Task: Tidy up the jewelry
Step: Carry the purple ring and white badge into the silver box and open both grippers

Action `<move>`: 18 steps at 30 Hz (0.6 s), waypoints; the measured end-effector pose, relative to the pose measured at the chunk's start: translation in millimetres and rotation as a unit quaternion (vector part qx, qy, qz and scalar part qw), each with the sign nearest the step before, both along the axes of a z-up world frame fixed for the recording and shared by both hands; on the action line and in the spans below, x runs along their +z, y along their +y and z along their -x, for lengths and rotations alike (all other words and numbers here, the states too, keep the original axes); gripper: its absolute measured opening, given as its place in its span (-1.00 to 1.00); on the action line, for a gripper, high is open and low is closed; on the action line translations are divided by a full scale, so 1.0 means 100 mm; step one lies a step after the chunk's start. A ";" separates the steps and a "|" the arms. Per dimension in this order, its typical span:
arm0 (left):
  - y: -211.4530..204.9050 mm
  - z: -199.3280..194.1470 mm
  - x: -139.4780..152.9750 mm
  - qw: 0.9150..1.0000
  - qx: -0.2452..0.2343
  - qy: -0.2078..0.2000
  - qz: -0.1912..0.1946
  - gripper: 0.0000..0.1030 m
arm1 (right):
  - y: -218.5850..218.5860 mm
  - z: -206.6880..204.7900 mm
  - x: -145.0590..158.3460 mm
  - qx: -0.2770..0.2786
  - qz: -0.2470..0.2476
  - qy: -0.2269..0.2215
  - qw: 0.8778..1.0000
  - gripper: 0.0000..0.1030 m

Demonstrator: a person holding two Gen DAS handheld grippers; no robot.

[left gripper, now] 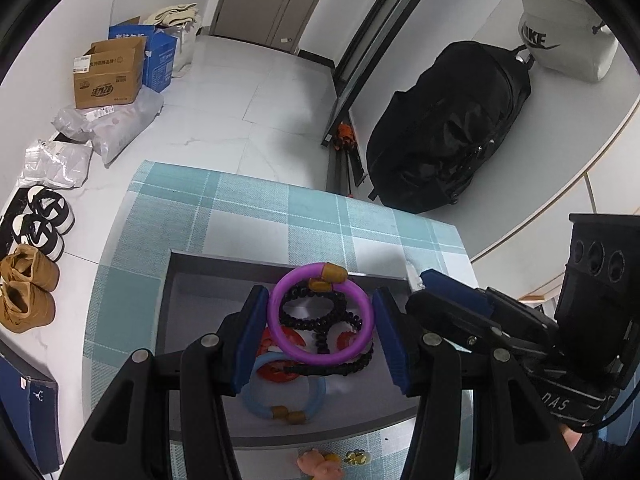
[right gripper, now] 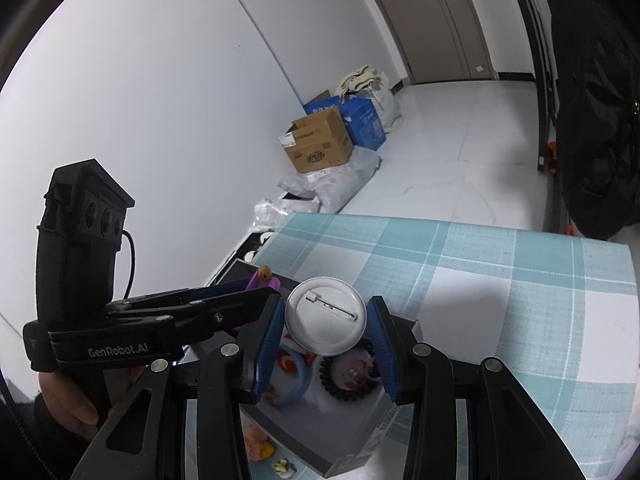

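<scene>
A grey jewelry box (left gripper: 208, 280) sits on the teal plaid tablecloth (left gripper: 248, 204). My left gripper (left gripper: 318, 320) is shut on a purple bangle (left gripper: 280, 328) with brown beads, held over the box. Below it lie a black bead bracelet (left gripper: 310, 320), a blue bangle (left gripper: 256, 400) and red pieces (left gripper: 280, 372). My right gripper (right gripper: 326, 320) is shut on a round white pin badge (right gripper: 326, 316), its back with the pin facing me, held above the box (right gripper: 320, 432). The black bracelet (right gripper: 340, 388) and blue bangle (right gripper: 298, 384) show below it.
Small trinkets (left gripper: 320, 464) lie on the cloth in front of the box. A black backpack (left gripper: 448, 128) and white bag (left gripper: 560, 28) rest on a white surface at right. Cardboard boxes (left gripper: 108, 72), plastic bags and shoes (left gripper: 28, 280) line the floor at left.
</scene>
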State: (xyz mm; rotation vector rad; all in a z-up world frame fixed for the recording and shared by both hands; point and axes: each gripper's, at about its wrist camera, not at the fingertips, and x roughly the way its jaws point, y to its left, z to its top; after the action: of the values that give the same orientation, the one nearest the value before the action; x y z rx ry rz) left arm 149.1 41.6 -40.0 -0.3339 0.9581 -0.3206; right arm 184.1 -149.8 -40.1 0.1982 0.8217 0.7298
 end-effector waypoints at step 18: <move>0.13 0.06 0.07 0.998 0.012 -0.019 0.050 0.46 | -0.07 0.12 0.07 -0.006 0.020 -0.026 0.999 -0.06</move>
State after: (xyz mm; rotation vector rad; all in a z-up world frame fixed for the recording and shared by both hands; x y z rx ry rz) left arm 142.8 54.3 -32.8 -0.4288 0.9010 -0.3522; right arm 171.7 -156.8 -32.7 0.1483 0.7832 0.7036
